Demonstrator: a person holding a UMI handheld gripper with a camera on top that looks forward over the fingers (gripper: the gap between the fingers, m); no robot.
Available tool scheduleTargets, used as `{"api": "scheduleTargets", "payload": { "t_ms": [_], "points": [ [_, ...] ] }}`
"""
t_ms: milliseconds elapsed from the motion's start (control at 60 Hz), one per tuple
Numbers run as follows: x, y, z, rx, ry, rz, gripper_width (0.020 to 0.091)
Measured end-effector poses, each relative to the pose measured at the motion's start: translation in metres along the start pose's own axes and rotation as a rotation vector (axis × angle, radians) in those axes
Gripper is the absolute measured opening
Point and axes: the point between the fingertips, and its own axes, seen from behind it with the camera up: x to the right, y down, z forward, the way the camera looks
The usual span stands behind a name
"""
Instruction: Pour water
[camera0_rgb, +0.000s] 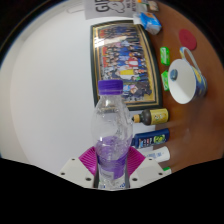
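Between the fingers: water bottle (112, 125), upright, purple cap on.
Gripper (112, 168): clamped on the bottle's lower body.
Cup (184, 79): well beyond.
Risk: bottle slips when tilted; cap blocks pouring.

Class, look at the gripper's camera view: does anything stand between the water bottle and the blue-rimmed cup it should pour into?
The gripper is shut on the water bottle. Between it and the cup lie a small yellow-capped bottle and the corner of a framed photo. Both are low, so lifting the bottle over them would probably clear them.
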Motion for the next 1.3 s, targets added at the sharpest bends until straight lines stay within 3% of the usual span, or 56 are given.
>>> {"api": "scheduleTargets", "payload": {
  "t_ms": [217,433,583,700,867,1017,1150,1300],
  "points": [
    [0.033,-0.04,0.011,0.047,-0.031,0.418,0.0347],
    [0.053,-0.035,0.014,-0.004,0.035,0.421,0.0347],
    [0.052,-0.032,0.01,-0.057,0.141,0.069,0.0346],
    [0.026,-0.057,0.001,-0.044,0.181,-0.354,0.0348],
    [-0.036,-0.095,-0.009,-0.007,0.159,-0.915,0.0347],
    [-0.066,-0.146,-0.036,0.085,0.17,-1.286,0.0346],
    [-0.047,-0.215,-0.044,0.134,0.275,-1.486,0.0345],
    [0.017,-0.274,-0.059,0.086,0.419,-1.648,0.0345]
  ]
}}
